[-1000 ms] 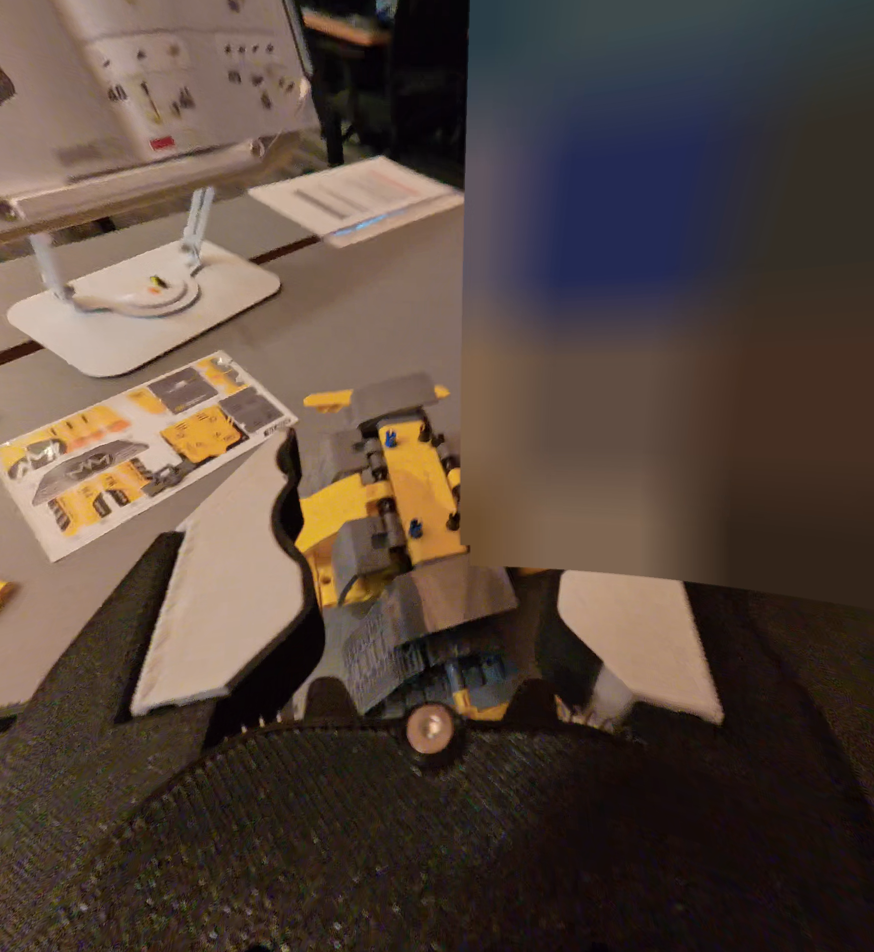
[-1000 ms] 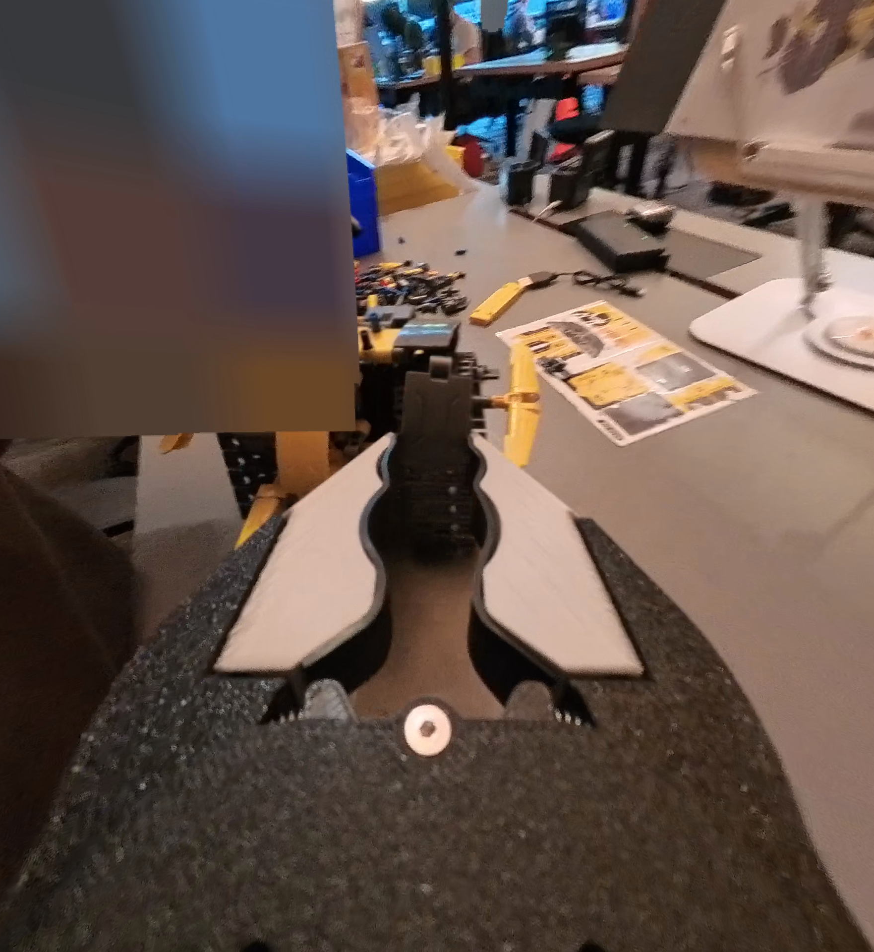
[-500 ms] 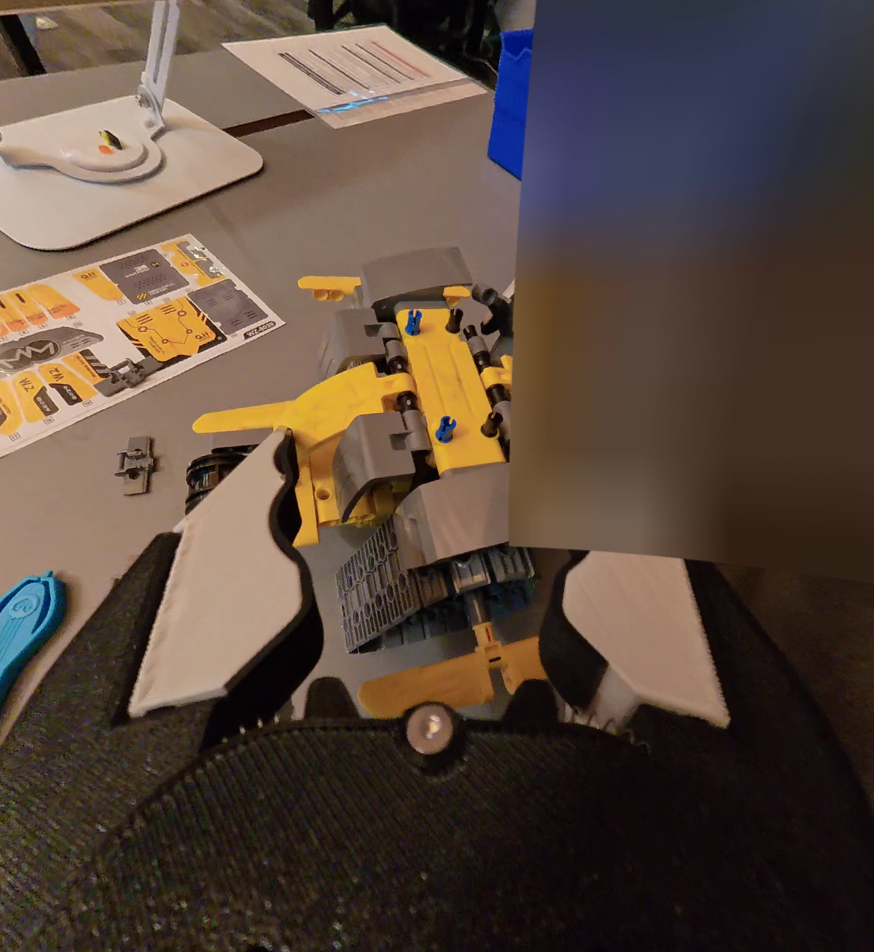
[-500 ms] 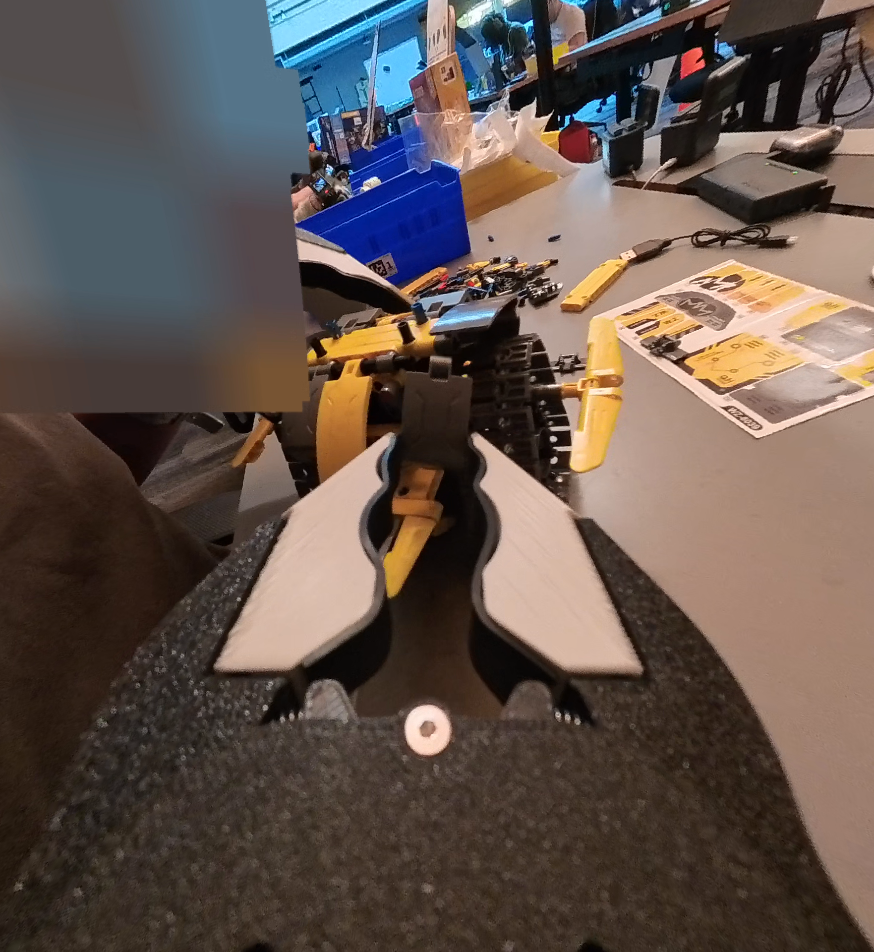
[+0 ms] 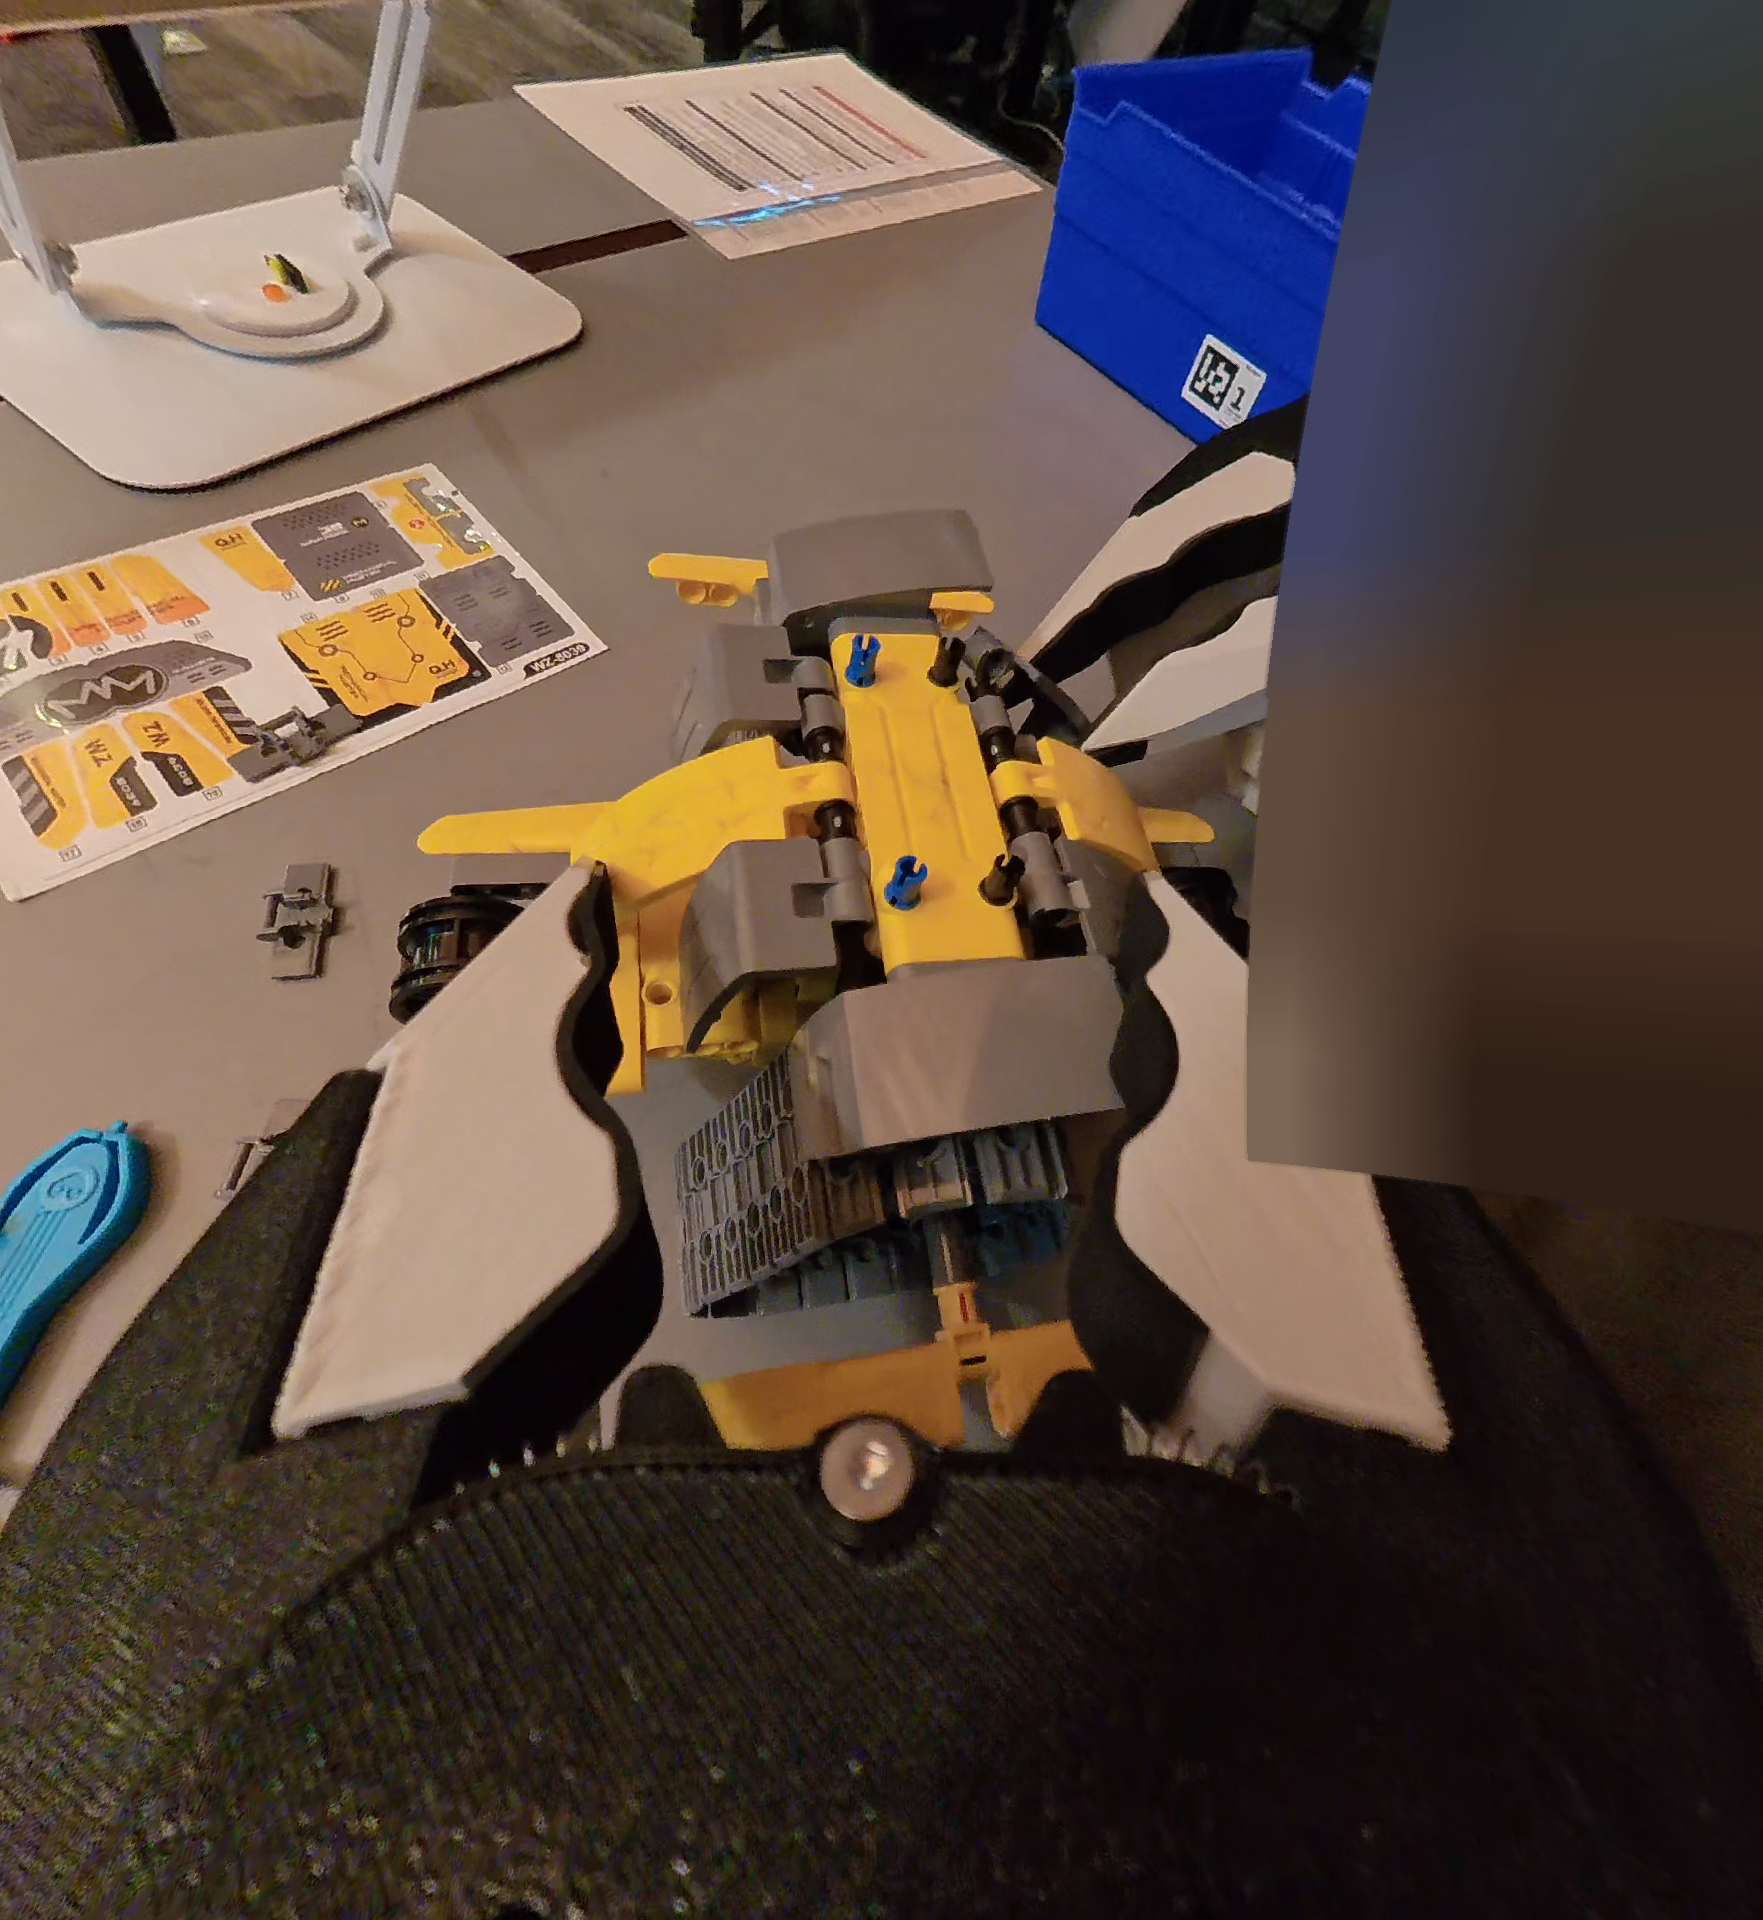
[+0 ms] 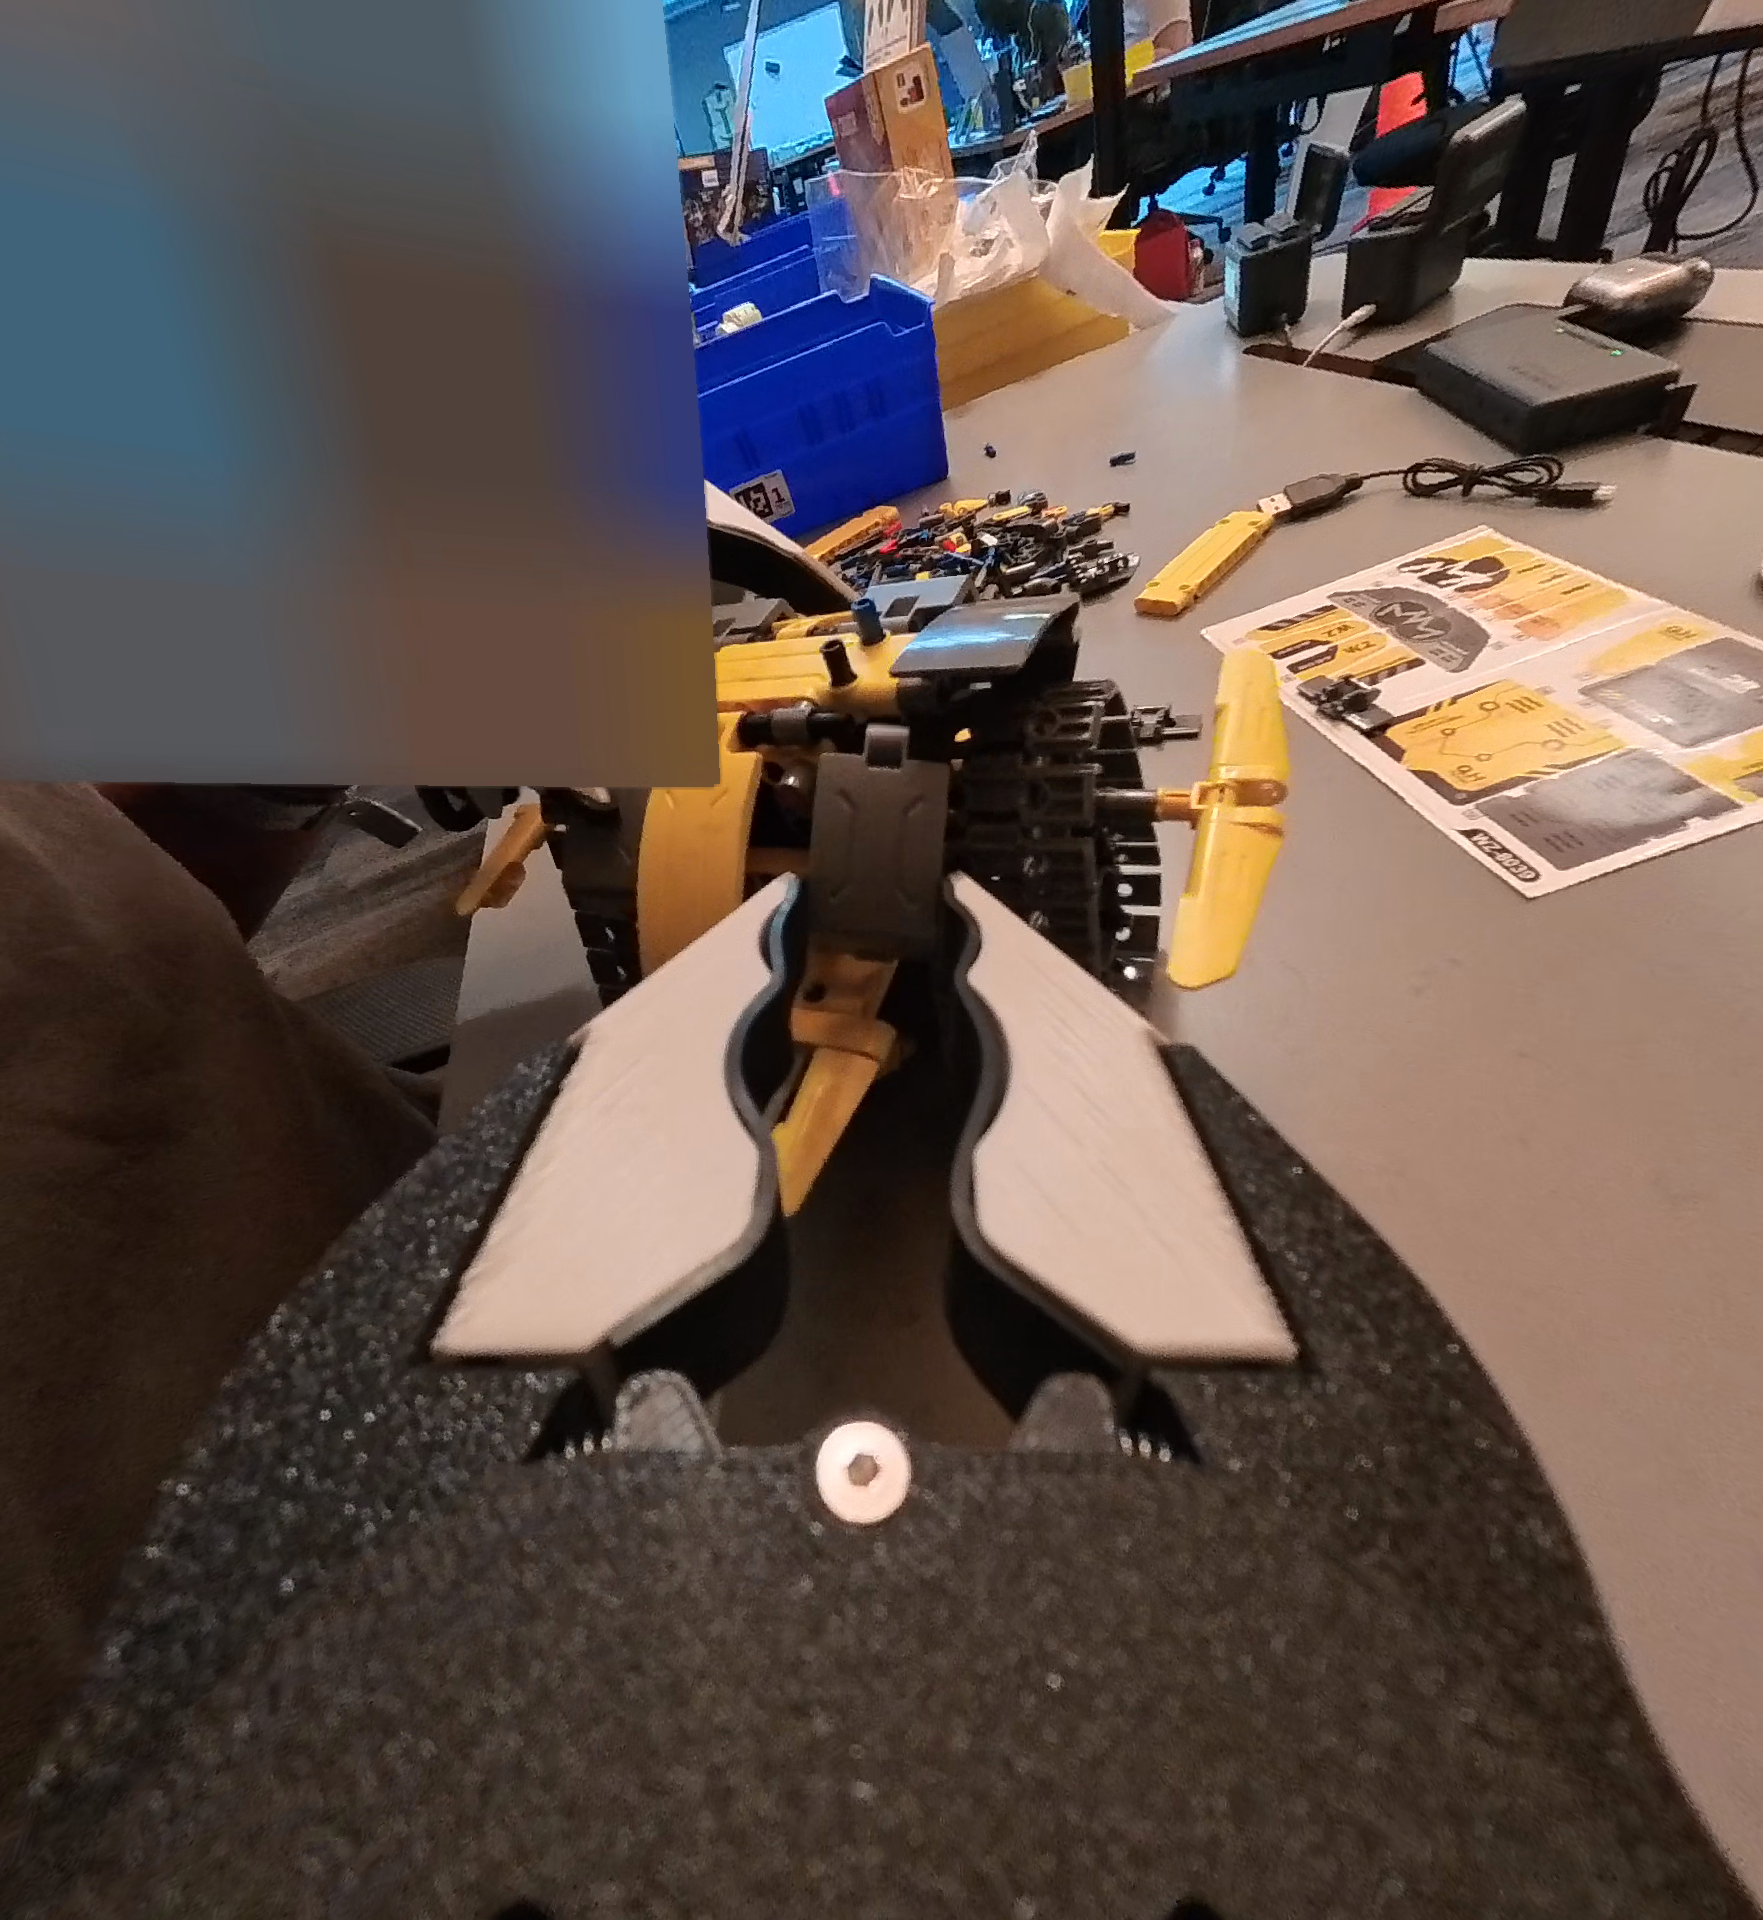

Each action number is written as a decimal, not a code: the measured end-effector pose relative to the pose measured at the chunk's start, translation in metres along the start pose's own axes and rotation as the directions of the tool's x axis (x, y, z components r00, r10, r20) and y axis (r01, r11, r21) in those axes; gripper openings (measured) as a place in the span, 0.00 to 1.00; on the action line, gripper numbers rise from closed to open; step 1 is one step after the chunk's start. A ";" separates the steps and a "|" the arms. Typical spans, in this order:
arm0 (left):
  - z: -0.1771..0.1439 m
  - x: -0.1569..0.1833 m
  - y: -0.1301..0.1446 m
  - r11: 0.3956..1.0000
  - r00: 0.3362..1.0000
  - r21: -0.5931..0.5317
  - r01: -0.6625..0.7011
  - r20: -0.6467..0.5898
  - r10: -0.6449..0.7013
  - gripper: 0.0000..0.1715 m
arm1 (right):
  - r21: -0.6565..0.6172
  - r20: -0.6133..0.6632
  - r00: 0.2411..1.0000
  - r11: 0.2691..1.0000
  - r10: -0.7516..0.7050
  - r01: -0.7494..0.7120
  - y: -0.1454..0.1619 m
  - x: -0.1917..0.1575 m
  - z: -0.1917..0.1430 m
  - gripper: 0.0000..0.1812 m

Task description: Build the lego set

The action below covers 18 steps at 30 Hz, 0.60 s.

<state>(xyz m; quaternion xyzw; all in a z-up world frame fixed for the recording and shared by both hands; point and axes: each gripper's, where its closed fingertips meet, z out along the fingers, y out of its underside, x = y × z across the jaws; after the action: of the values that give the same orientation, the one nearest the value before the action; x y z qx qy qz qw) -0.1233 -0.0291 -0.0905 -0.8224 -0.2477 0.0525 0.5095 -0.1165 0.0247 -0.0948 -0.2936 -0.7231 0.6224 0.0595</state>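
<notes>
A yellow and grey brick-built tracked vehicle model [image 5: 908, 790] sits between both grippers over the grey table [image 5: 752, 416]. My left gripper [image 5: 866, 904] straddles its rear body, with both fingers against its sides above the grey track [image 5: 752, 1174]. In the right wrist view the model [image 6: 1043, 790] stands at the table's near edge. My right gripper [image 6: 872, 894] is shut on a dark grey panel [image 6: 872, 831] at its end. The right gripper's fingers [image 5: 1168, 592] also show past the model in the left wrist view. A blurred patch hides the model's far side.
A sticker sheet [image 5: 253, 665] lies left of the model, with a white stand base [image 5: 233, 343] and a printed paper [image 5: 783, 135] behind. A blue bin [image 5: 1189, 239] stands at the back right. A blue lever tool [image 5: 15, 1278], small grey part [image 5: 300, 920] and black wheel [image 5: 435, 940] lie nearby. Loose parts [image 6: 981, 540], a yellow beam [image 6: 1204, 556] and a cable [image 6: 1428, 483] lie farther off.
The left wrist view has tilted down from the stand onto the model, which now shows whole between its fingers. The model has turned in the right gripper, which kept its hold.
</notes>
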 end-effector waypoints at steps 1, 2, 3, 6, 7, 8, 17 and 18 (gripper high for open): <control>0.000 0.000 0.000 1.000 1.000 -0.001 0.001 0.005 -0.001 0.56 | 0.004 -0.003 1.000 1.000 0.002 -0.002 0.000 0.000 -0.001 0.13; 0.000 0.000 0.000 1.000 1.000 -0.002 0.004 0.009 -0.004 0.55 | 0.010 -0.005 1.000 1.000 0.006 -0.006 -0.001 0.000 -0.001 0.13; 0.000 0.000 0.000 1.000 1.000 -0.004 0.009 0.013 -0.009 0.55 | 0.017 -0.007 1.000 1.000 0.010 -0.010 -0.002 0.000 -0.002 0.13; 0.000 0.001 0.000 1.000 1.000 -0.005 0.008 0.023 -0.008 0.55 | 0.013 -0.023 1.000 1.000 -0.003 0.003 0.000 0.001 -0.001 0.13; 0.000 0.001 0.000 1.000 1.000 -0.004 0.013 0.024 -0.013 0.55 | 0.013 -0.028 1.000 1.000 -0.009 0.009 0.000 0.001 -0.001 0.13; 0.000 0.001 0.000 1.000 1.000 -0.004 0.019 0.025 -0.018 0.55 | 0.015 -0.031 0.999 1.000 -0.010 0.010 -0.001 0.001 -0.001 0.13; 0.001 0.001 -0.002 0.999 0.997 -0.003 0.045 0.065 -0.044 0.53 | 0.006 -0.061 0.997 0.999 -0.036 0.036 -0.003 0.000 -0.001 0.13; 0.001 0.000 -0.002 0.999 0.997 -0.003 0.045 0.068 -0.045 0.53 | 0.005 -0.061 0.997 0.999 -0.038 0.038 -0.003 0.000 -0.001 0.13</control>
<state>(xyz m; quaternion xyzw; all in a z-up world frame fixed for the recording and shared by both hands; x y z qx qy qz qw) -0.1240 -0.0273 -0.0892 -0.8155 -0.2832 0.0682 0.5001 -0.1167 0.0254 -0.0920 -0.2984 -0.7245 0.6142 0.0943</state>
